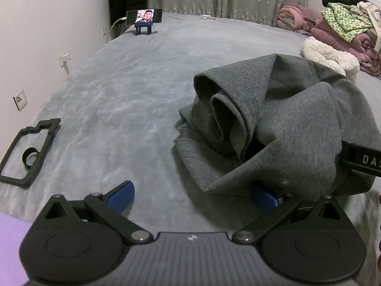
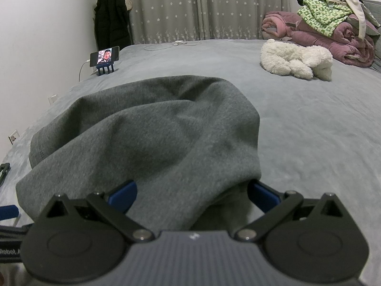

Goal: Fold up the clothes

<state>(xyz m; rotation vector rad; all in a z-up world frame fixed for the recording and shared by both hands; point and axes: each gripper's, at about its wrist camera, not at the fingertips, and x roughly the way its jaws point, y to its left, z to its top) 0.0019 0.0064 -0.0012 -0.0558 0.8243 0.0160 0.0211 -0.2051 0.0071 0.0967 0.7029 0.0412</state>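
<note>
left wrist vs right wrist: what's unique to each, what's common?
Left wrist only: black frame lying flat at the bed's left edge, and the garment's rolled hem openings.
Right wrist only: the grey garment's smooth, broad side and the whole white fleece item.
Both: grey garment bunched on the grey bed, phone on its stand, clothes pile, starred curtains. Each gripper's jaws stand apart.

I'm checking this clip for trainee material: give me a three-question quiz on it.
1. True or false: the left gripper is open.
2. Which lies closest to the white fleece? A) phone B) pink quilt C) black frame
3. What is bunched on the bed in front of both grippers?

Key: 1 true; 2 B; 3 the grey garment, which lies between the fingers of the open right gripper.
</note>
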